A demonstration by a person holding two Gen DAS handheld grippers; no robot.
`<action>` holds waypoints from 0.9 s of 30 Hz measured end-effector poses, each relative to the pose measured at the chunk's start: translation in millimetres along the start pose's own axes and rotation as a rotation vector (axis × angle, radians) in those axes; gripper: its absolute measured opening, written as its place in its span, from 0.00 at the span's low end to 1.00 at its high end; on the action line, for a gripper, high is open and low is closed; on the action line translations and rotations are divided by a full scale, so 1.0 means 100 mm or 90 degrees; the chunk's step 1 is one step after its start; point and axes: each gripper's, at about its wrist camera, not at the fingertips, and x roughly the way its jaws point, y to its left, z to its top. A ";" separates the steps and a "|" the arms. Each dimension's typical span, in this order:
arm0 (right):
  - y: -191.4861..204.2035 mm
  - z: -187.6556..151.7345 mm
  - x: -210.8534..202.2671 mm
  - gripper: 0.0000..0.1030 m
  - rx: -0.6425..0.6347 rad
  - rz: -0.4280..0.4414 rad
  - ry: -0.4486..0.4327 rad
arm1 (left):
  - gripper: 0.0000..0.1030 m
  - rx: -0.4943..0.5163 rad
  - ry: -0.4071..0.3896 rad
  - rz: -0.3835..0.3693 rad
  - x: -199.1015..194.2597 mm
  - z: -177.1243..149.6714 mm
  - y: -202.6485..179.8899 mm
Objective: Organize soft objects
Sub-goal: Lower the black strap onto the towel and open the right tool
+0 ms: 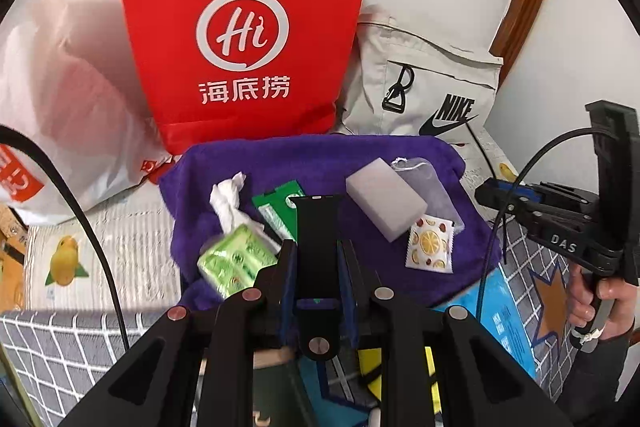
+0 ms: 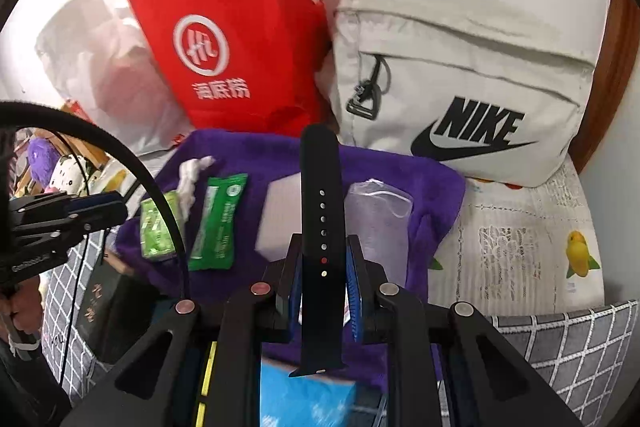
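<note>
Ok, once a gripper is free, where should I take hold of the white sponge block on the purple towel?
Grip the white sponge block across its two long side faces, coming down from above. It lies flat on the purple towel, so the sides stand exposed, though a clear pouch seems to touch its far-right side. Both grippers are shut on black strap pieces: left, right.

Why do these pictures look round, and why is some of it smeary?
Both views are fisheye, so edges bend inside a dark circle. In the left wrist view the green packet is motion-blurred; in the right wrist view the red bag lettering smears, while the black strap stays sharp.
</note>
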 end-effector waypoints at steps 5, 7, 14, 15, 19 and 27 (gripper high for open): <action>-0.10 -0.03 0.36 0.19 -0.011 -0.033 0.042 | 0.19 0.006 0.012 0.001 0.16 0.10 0.00; -0.17 -0.08 0.54 0.19 -0.004 -0.033 0.075 | 0.19 0.005 0.019 0.001 0.22 0.12 0.01; -0.21 -0.15 0.75 0.19 0.007 -0.014 0.101 | 0.19 0.018 0.044 0.007 0.39 0.17 -0.01; -0.23 -0.15 0.78 0.19 0.009 -0.009 0.104 | 0.19 0.019 0.047 0.007 0.41 0.18 -0.01; -0.37 -0.19 0.85 0.20 0.044 0.037 0.106 | 0.19 0.016 0.062 -0.003 0.52 0.19 -0.02; -0.34 -0.20 0.62 0.54 0.029 0.075 0.071 | 0.19 0.031 0.098 0.003 0.78 0.21 -0.14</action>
